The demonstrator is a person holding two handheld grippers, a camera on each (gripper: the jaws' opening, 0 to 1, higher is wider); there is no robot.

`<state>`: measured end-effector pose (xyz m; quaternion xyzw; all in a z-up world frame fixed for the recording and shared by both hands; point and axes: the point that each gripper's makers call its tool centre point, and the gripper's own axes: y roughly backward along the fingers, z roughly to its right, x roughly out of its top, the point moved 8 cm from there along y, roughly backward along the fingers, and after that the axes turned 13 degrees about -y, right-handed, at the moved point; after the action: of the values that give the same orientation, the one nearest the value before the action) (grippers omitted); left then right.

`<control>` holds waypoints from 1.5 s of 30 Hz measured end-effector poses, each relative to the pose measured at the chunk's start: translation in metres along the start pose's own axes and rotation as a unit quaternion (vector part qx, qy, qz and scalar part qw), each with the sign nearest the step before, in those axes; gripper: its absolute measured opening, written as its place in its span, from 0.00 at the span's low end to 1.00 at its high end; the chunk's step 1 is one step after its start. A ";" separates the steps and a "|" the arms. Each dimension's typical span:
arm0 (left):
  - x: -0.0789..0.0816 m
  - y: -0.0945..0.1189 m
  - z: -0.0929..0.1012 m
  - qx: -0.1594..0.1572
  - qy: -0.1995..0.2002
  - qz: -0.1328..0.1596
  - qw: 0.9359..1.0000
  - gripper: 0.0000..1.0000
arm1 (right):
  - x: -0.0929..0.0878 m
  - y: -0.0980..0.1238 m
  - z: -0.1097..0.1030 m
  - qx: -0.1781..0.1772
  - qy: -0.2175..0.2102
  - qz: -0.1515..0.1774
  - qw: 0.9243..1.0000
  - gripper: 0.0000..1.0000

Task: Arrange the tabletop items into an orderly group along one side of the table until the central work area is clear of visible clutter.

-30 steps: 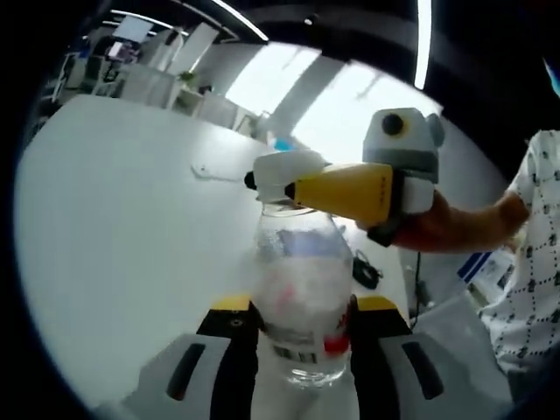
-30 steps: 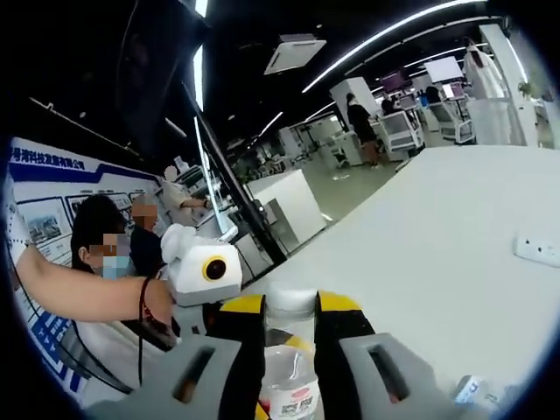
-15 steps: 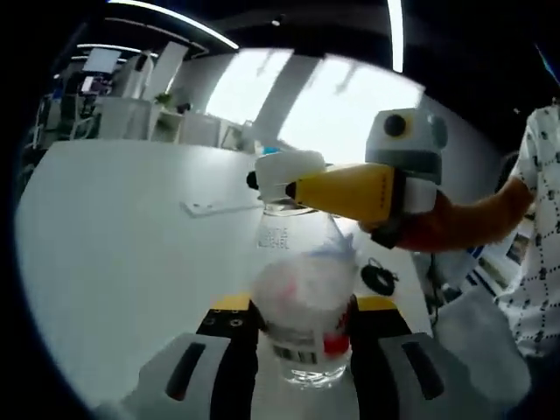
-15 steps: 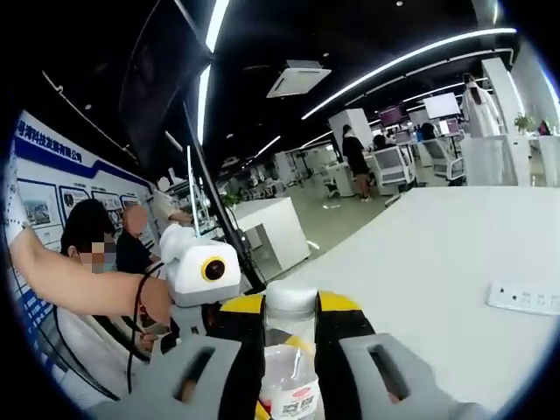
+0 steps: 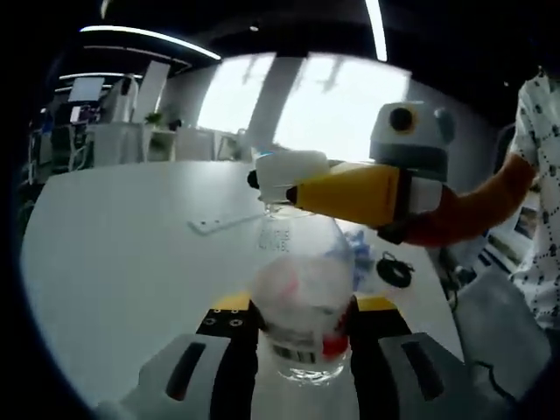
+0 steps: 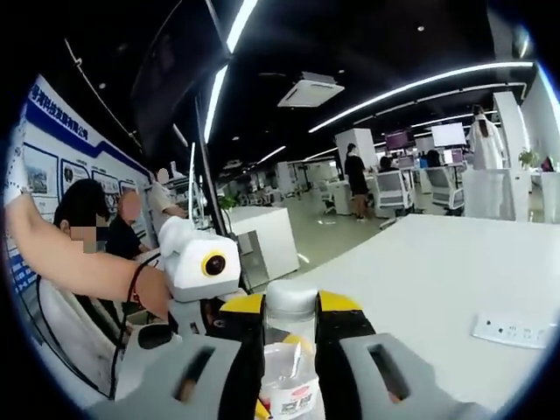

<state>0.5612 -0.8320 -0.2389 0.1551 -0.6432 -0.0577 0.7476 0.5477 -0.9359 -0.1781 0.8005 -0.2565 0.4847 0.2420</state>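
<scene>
Two claws pinch one clear plastic bottle (image 5: 302, 311): the left claw (image 5: 302, 337) clamps its labelled body between both jaws, while the right claw (image 5: 280, 179), entering the left gripper view from the right, is closed on the bottle's neck. The right gripper view shows the white cap (image 6: 290, 302) squeezed between the right claw's (image 6: 290, 328) jaws, with the left claw (image 6: 197, 262) behind it, and the power strip (image 6: 514, 331) lying on the white surface (image 6: 420, 271). The bottle's long axis runs away from the left camera toward the cap, held above the surface; its base is cut off, and its contents are blurred.
</scene>
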 end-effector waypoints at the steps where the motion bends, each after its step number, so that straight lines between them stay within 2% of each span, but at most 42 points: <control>1: -0.001 0.000 -0.001 0.002 -0.006 -0.002 1.000 0.36 | -0.001 0.000 0.000 -0.001 0.002 0.000 1.000 0.17; 10: -0.011 0.001 -0.002 0.009 -0.022 -0.009 1.000 0.36 | -0.013 -0.004 -0.008 -0.007 0.060 0.005 0.998 0.18; 16: -0.019 0.002 -0.002 0.010 -0.036 -0.026 0.999 0.36 | -0.025 -0.005 -0.011 -0.019 0.078 0.013 0.997 0.18; 17: -0.020 0.002 -0.001 0.010 -0.040 -0.030 0.999 0.36 | -0.026 -0.005 -0.013 -0.019 0.104 0.013 0.994 0.18; 19: -0.022 0.002 0.001 0.009 -0.044 -0.034 0.998 0.36 | -0.030 -0.004 -0.016 -0.020 0.100 0.013 0.995 0.18; 20: -0.022 0.003 0.001 0.009 -0.044 -0.026 0.999 0.36 | -0.029 -0.004 -0.017 -0.023 0.121 0.024 0.992 0.18; 21: -0.022 0.003 0.001 0.011 -0.045 -0.027 0.999 0.36 | -0.031 -0.003 -0.017 -0.026 0.116 0.017 0.993 0.18; 28: -0.024 0.008 0.005 0.010 -0.055 -0.029 0.998 0.36 | -0.035 -0.002 -0.028 -0.045 0.136 0.025 0.989 0.18; 36: -0.026 0.016 0.005 0.019 -0.060 -0.028 0.998 0.36 | -0.037 -0.008 -0.034 -0.047 0.157 0.026 0.986 0.19; 45: -0.029 0.016 0.009 0.020 -0.056 -0.023 0.998 0.37 | -0.039 -0.002 -0.037 -0.051 0.166 0.020 0.985 0.19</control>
<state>0.5456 -0.8095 -0.2605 0.1816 -0.6815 -0.0710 0.7054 0.5093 -0.9034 -0.1982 0.6899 -0.2531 0.6022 0.3118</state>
